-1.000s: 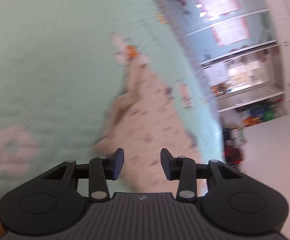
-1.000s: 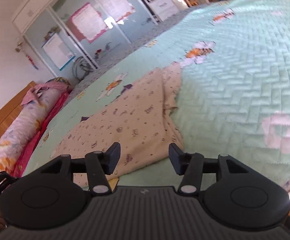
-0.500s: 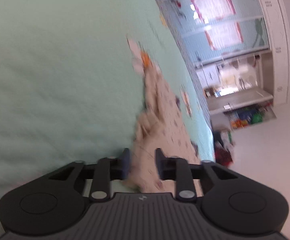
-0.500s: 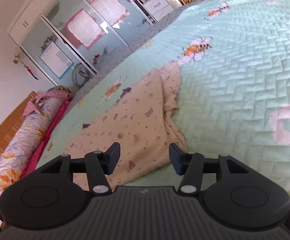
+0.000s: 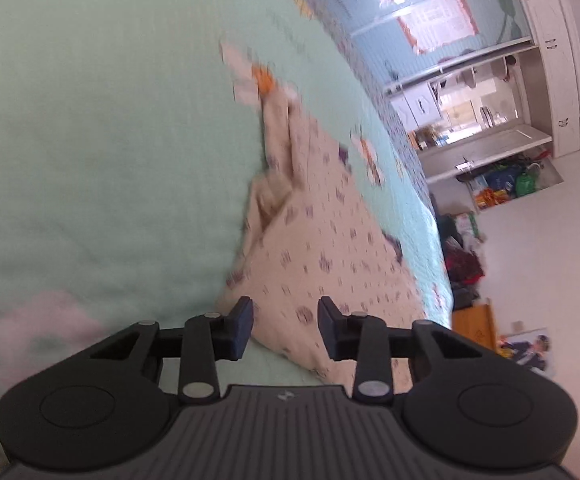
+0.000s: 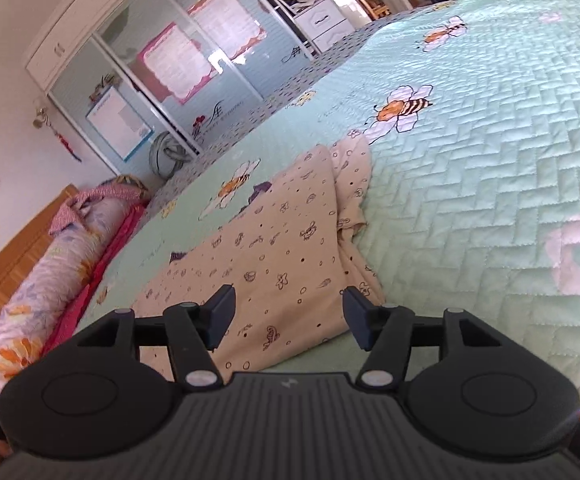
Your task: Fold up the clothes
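Nearest, the left gripper [image 5: 285,328] hangs just over the near corner of the beige printed garment [image 5: 322,248], its jaws spread with nothing between them, and the right gripper [image 6: 287,322] hovers likewise above the garment's [image 6: 285,256] near edge with its jaws set wide apart and empty. The garment lies mostly flat on the mint-green quilted bedspread [image 6: 490,152], bunched into folds along one side, close to a printed bee [image 6: 404,110]. Farther off, a rolled floral quilt [image 6: 45,280] lies along the bed's edge, and glass-fronted wardrobe doors [image 6: 177,64] stand at the back of the room.
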A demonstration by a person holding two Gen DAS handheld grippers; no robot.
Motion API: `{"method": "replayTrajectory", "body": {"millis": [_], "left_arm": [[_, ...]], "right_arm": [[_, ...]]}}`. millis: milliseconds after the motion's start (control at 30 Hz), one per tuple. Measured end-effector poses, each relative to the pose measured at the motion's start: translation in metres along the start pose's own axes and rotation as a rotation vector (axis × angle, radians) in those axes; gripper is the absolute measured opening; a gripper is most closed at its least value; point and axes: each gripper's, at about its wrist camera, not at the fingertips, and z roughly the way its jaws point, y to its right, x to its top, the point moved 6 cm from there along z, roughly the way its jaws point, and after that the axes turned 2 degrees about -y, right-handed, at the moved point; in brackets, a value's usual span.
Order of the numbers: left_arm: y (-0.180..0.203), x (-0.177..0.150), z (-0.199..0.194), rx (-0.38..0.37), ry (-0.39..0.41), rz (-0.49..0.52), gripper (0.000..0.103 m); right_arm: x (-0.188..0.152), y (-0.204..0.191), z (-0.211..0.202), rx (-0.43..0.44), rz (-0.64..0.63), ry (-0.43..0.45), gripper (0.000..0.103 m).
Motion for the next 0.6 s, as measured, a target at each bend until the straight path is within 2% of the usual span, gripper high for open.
{"method": "replayTrajectory", "body": {"millis": [67,167,467,500,600], "left_arm": [[0.003,0.010,-0.021,0.015,0.041,0.012,0.049],[0.013,0.013,-0.042,0.024,0.068,0.037,0.057],[0.012,0.029,-0.015,-0.001,0.062,-0.029,0.059],[0.009,0.029,-0.014,-0.002,0.059,-0.038,0.059],[0.002,0.019,-0.007,-0.016,0.042,-0.053,0.059]], "right_arm": [[0.000,0.000,0.000,0.009,0.007,0.005,0.062],[-0.001,-0.006,-0.001,0.032,-0.007,0.011,0.063],[-0.002,-0.004,-0.006,0.053,0.055,0.032,0.065],[-0.002,-0.007,-0.006,0.049,0.044,0.031,0.065],[-0.002,-0.049,0.004,0.005,-0.092,-0.009,0.065]]}}
